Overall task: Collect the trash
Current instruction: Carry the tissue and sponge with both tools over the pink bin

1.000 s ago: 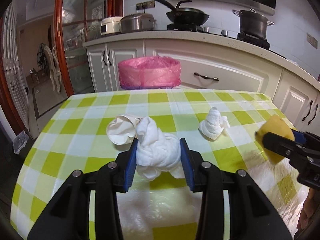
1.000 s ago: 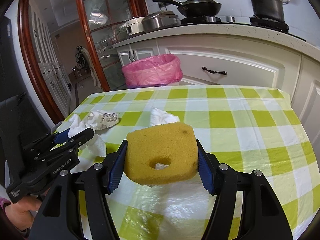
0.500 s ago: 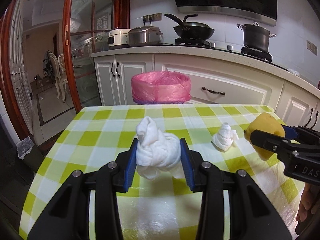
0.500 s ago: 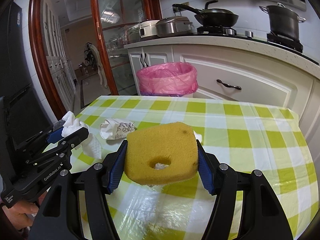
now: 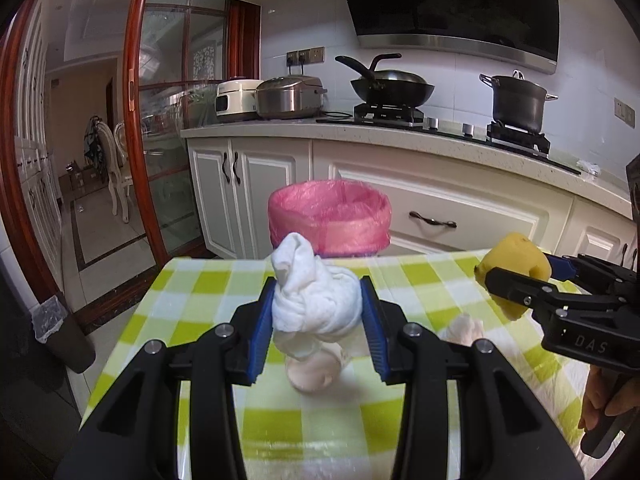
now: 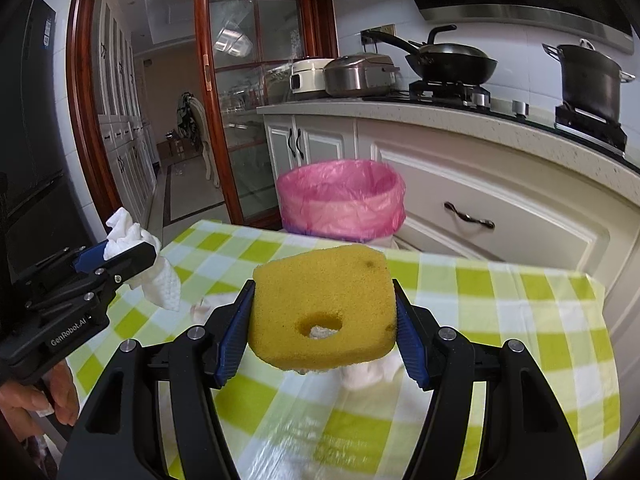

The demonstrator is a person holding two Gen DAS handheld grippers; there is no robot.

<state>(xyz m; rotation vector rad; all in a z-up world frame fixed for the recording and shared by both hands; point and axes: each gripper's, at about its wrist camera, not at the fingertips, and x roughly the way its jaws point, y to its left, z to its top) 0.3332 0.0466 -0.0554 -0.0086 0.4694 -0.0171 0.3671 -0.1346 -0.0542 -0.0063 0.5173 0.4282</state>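
My left gripper [image 5: 316, 312] is shut on a crumpled white tissue [image 5: 312, 300] and holds it above the green-checked table [image 5: 192, 300]. It also shows at the left of the right wrist view [image 6: 120, 256]. My right gripper [image 6: 324, 316] is shut on a yellow sponge [image 6: 324, 304] with a hole in it, held above the table; it shows at the right of the left wrist view [image 5: 512, 276]. A bin with a pink liner [image 5: 328, 216] stands beyond the table's far edge, ahead of both grippers. More white tissue [image 5: 464, 328] lies on the table, partly hidden.
White kitchen cabinets [image 5: 460, 208] and a counter with cookers [image 5: 288, 96], a wok [image 5: 392, 88] and a pot [image 5: 518, 100] stand behind the bin. A glass door with a red frame [image 5: 136, 120] is at the left. A small lined bin [image 5: 60, 332] stands on the floor.
Both grippers have risen and moved forward toward the pink bin with their loads. The tissues on the table have dropped low in view behind the fingers.
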